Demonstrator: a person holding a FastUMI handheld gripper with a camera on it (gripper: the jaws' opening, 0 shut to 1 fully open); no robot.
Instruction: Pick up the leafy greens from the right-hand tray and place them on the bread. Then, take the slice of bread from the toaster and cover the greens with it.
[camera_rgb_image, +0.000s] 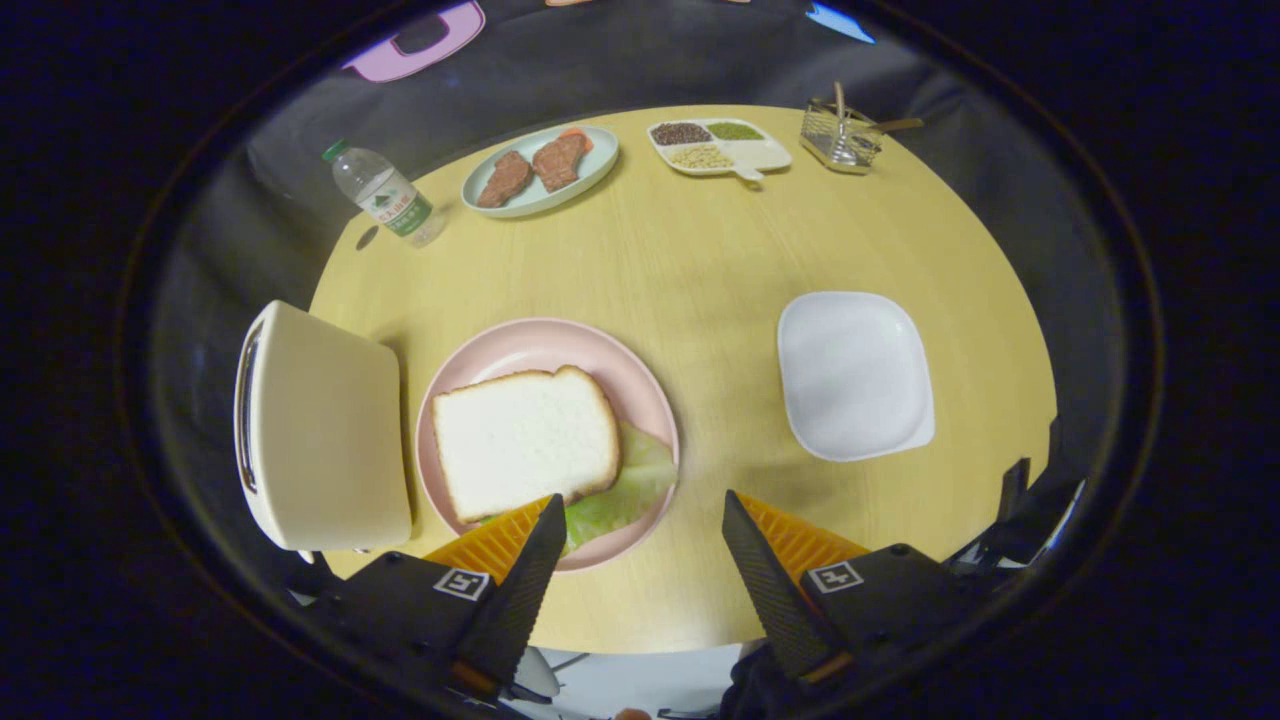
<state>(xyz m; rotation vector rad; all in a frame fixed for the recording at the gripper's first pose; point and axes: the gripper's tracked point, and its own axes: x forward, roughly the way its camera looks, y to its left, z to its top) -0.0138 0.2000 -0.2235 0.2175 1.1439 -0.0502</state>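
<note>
Your toaster (325, 430) stood at nine o'clock beside the pink plate (520, 345), where the bread slice (525, 440) already covered the greens (630, 490). Your gripper (640, 560) hung wide open, empty; I judged backing straight off best.

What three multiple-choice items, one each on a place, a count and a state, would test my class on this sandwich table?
1. Where is the toaster? A) beside the pink plate B) by the wire basket C) on the white tray
2. How many brown patties lie on the oval dish? A) one B) two C) four
3. How is the gripper? A) shut on bread B) open, holding nothing C) shut on greens

Key: 1 A, they stand side by side. 2 B, two lie together. 3 B, table shows between its fingers.
</note>
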